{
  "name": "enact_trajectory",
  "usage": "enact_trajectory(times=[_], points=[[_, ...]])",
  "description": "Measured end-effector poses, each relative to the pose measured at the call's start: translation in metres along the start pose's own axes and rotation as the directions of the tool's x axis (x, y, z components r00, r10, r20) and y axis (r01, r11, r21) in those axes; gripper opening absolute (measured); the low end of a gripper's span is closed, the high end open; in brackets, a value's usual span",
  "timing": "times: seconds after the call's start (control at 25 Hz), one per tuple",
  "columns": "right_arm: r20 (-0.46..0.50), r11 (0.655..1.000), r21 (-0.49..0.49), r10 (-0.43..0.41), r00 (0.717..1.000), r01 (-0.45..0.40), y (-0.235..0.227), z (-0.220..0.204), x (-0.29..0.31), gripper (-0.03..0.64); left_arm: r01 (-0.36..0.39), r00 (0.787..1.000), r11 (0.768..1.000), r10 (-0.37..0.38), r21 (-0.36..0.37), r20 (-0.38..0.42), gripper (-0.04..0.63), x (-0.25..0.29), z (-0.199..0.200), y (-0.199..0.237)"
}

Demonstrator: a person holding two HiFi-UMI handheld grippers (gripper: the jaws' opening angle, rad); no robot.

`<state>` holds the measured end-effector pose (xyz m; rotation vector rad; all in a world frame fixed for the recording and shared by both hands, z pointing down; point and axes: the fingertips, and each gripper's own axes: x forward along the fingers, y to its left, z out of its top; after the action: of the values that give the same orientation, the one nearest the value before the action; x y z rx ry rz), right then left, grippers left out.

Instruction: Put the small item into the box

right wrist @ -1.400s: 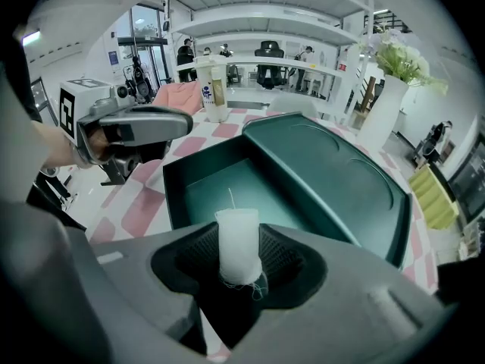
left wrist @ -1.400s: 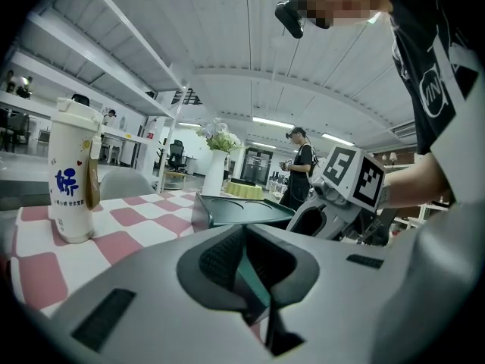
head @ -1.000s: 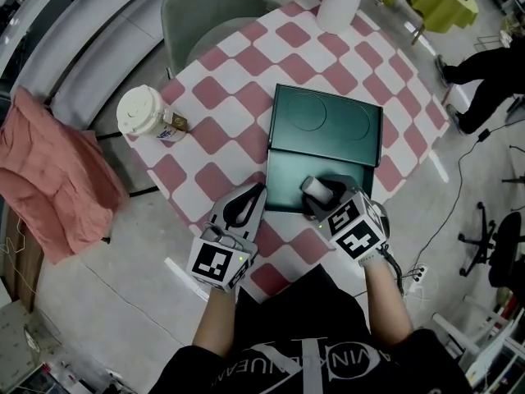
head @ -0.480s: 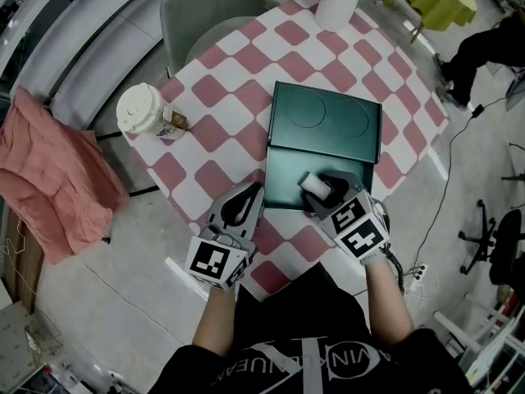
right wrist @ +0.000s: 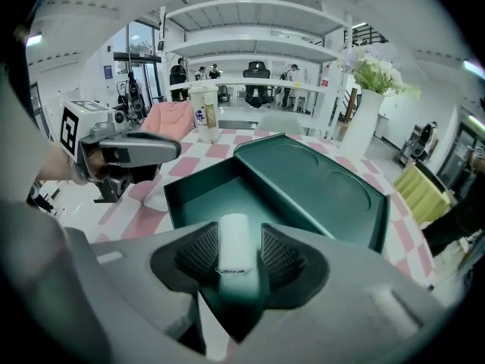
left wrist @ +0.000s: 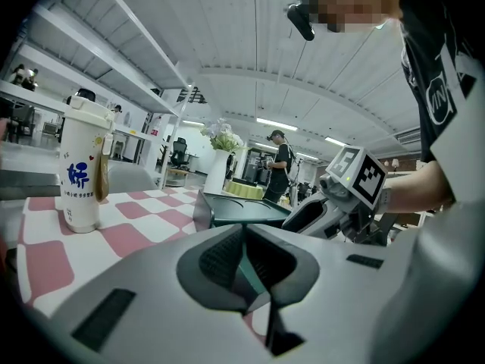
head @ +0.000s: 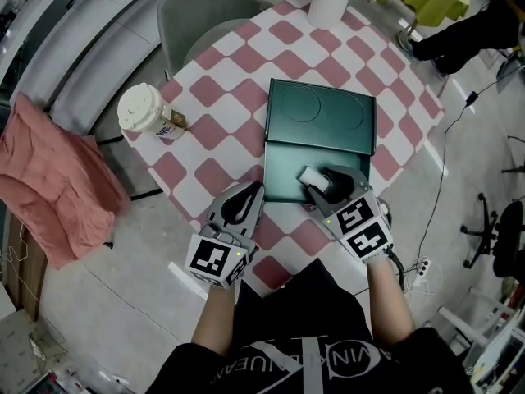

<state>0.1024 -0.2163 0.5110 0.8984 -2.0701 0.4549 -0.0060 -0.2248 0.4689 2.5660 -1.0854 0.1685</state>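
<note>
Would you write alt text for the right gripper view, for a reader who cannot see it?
The tongs of the right gripper clamp a small white item, poised over the open green box on a pink-and-white checked table. The left gripper sits at the left; a paper cup and a white vase of flowers stand beyond the box.

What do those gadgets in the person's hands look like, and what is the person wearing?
Each hand holds a light grey plastic tool: the left gripper and right gripper taper to two fingers lined with dark ribbed pads. Each carries a white cube printed with black square markers and a small green light. The person wears a black T-shirt with white lettering.
</note>
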Motion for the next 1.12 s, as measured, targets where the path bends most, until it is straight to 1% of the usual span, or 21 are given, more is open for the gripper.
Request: enact_trajectory(times=[0.24, 0.4, 0.6, 0.76, 0.84, 0.96, 1.12], points=[[0.051, 0.999, 0.013, -0.043, 0.998, 0.043, -0.002, 0.001, -0.015, 0.172, 0.034, 0.999, 0.999, -0.034, 0.015, -0.001, 0.023, -0.001, 0.003, -0.011], [0.093, 0.997, 0.04, -0.072, 0.993, 0.068, -0.002, 0.002, -0.025, 0.157, 0.057, 0.998, 0.998, -0.057, 0.026, -0.005, 0.023, -0.001, 0.003, -0.018], [0.145, 0.992, 0.085, -0.107, 0.984, 0.095, -0.002, 0.002, -0.04, 0.084, 0.083, 0.997, 0.996, -0.083, 0.031, -0.006, 0.023, -0.002, 0.005, -0.028], [0.188, 0.988, 0.119, -0.123, 0.974, 0.102, 0.0, 0.003, -0.052, 0.065, 0.1, 0.995, 0.994, -0.1, 0.038, -0.006, 0.023, -0.004, 0.006, -0.033], [0.223, 0.984, 0.147, -0.133, 0.966, 0.101, 0.001, 0.004, -0.059, 0.052, 0.107, 0.994, 0.993, -0.107, 0.041, -0.006, 0.022, -0.005, 0.007, -0.036], [0.286, 0.975, 0.196, -0.158, 0.945, 0.104, 0.001, 0.009, -0.072, 0.012, 0.117, 0.993, 0.992, -0.117, 0.048, -0.003, 0.023, -0.007, 0.009, -0.041], [0.353, 0.968, 0.234, -0.174, 0.919, 0.093, 0.003, 0.014, -0.087, 0.006, 0.129, 0.992, 0.99, -0.13, 0.063, 0.007, 0.023, -0.01, 0.015, -0.048]])
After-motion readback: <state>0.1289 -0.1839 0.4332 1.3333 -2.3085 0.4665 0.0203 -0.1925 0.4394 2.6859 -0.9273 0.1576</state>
